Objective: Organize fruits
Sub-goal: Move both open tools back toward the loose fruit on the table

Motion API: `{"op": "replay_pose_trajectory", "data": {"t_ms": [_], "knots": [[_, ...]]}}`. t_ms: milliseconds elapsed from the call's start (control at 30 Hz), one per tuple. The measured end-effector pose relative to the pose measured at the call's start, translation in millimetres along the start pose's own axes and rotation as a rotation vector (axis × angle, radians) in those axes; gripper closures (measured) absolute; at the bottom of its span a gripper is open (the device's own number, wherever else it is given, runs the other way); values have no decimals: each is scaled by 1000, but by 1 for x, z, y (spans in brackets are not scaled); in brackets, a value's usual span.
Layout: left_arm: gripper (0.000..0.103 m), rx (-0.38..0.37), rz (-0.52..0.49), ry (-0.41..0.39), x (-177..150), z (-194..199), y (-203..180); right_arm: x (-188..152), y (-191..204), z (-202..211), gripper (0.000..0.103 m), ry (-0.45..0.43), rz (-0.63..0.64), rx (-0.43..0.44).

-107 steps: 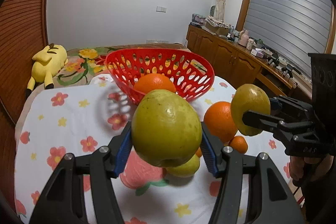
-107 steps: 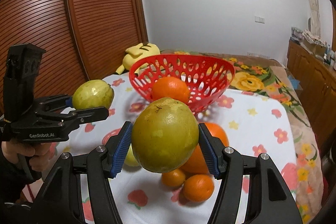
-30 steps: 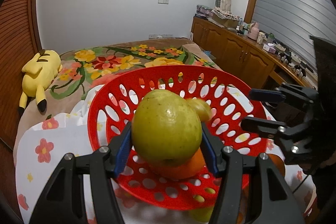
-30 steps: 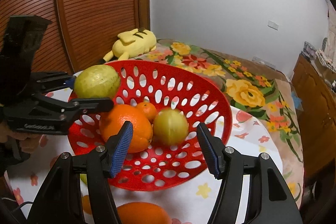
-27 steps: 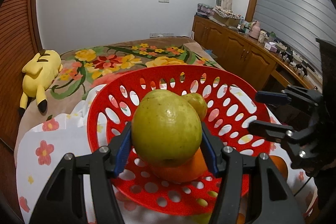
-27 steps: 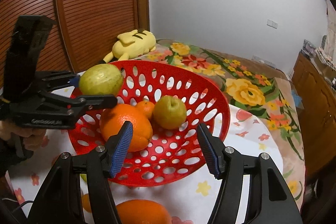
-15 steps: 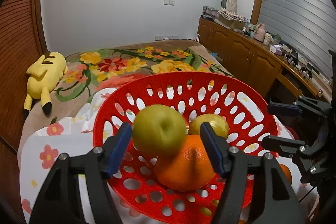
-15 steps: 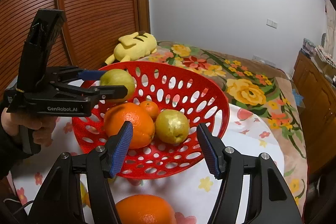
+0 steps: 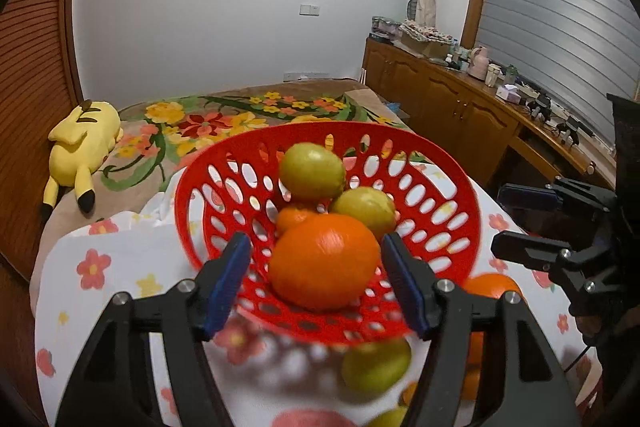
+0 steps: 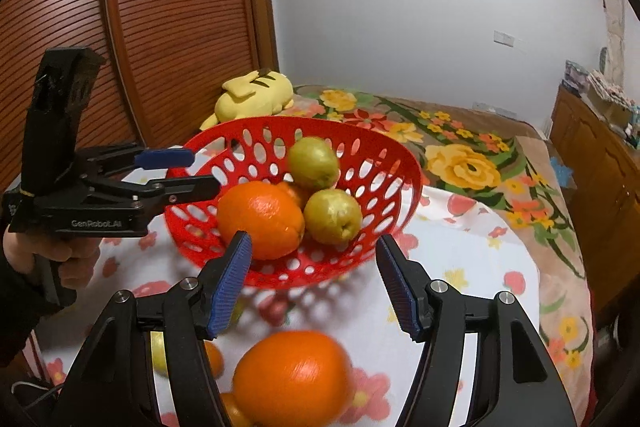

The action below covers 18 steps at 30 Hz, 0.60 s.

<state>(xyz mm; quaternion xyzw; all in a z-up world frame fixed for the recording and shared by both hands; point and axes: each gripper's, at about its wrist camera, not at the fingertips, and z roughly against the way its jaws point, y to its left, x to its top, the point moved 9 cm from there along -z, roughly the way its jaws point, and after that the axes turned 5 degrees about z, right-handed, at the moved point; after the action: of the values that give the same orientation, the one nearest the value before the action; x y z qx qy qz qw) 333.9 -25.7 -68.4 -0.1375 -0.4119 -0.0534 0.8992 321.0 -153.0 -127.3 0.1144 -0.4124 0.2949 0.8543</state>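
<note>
A red perforated basket (image 9: 192,187) (image 10: 416,179) on the flowered tablecloth holds a large orange (image 9: 324,261) (image 10: 260,219), a small orange (image 9: 292,219) and two green-yellow pears (image 9: 312,171) (image 9: 366,205). My left gripper (image 9: 315,251) (image 10: 202,171) is open and empty at the basket's near rim. The upper pear (image 10: 314,163) lies free in the basket. My right gripper (image 10: 313,247) (image 9: 502,221) hovers at the basket's other side, jaws opening, nothing between them. Outside the basket lie another large orange (image 10: 292,379) (image 9: 490,285) and a pear (image 9: 376,365), blurred.
A yellow plush toy (image 9: 84,143) (image 10: 256,93) lies on the flowered bed behind the table. Wooden slatted doors (image 10: 180,27) stand on the left, and a cluttered wooden cabinet (image 9: 452,107) runs along the right. A hand (image 10: 60,259) holds the left gripper.
The left gripper let go of its pear, which now rests in the basket on the other fruit. Both grippers have drawn back from the basket toward the near side.
</note>
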Motion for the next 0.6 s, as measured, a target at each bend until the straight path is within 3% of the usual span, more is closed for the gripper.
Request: {"op": "replay_pose_trajectory", "data": {"t_ms": [267, 600], "knots": [[35, -9, -7, -4, -30, 30, -11, -24, 9, 19, 30, -13, -38, 0], [34, -19, -1, 29, -71, 39, -23, -53, 10, 22, 27, 8, -88, -17]]}}
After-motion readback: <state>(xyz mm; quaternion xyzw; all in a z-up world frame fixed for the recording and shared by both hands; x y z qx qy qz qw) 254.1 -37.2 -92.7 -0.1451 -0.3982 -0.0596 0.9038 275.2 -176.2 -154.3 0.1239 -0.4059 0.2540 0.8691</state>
